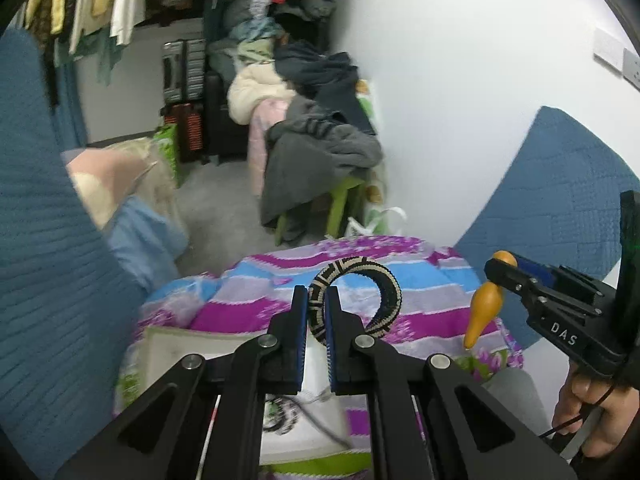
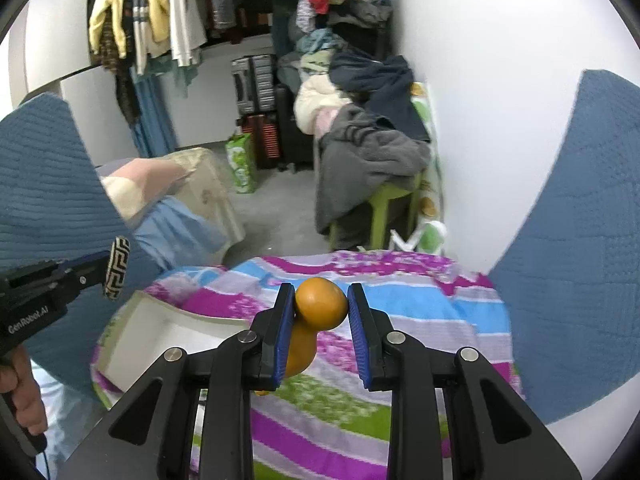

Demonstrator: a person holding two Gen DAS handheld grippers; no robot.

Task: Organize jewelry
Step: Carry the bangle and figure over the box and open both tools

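Note:
My left gripper (image 1: 317,300) is shut on a woven black-and-cream bangle (image 1: 380,292), held above a striped purple, blue and green blanket (image 1: 420,280). The bangle also shows at the left of the right wrist view (image 2: 117,269). My right gripper (image 2: 320,300) is shut on an orange gourd-shaped pendant (image 2: 318,312), held above the same blanket (image 2: 420,304). The pendant (image 1: 486,308) and the right gripper (image 1: 505,274) also show at the right of the left wrist view. A white open box (image 2: 160,332) lies on the blanket below and to the left; it shows under the left gripper (image 1: 288,440) with a dark beaded piece inside.
Blue quilted cushions (image 2: 580,260) flank the blanket on both sides. Beyond lie a grey floor (image 2: 276,216), a green stool piled with clothes (image 2: 372,152), suitcases (image 2: 260,92), a green bag (image 2: 240,160) and a rail of hanging clothes (image 2: 160,12). A white wall (image 2: 480,80) stands at the right.

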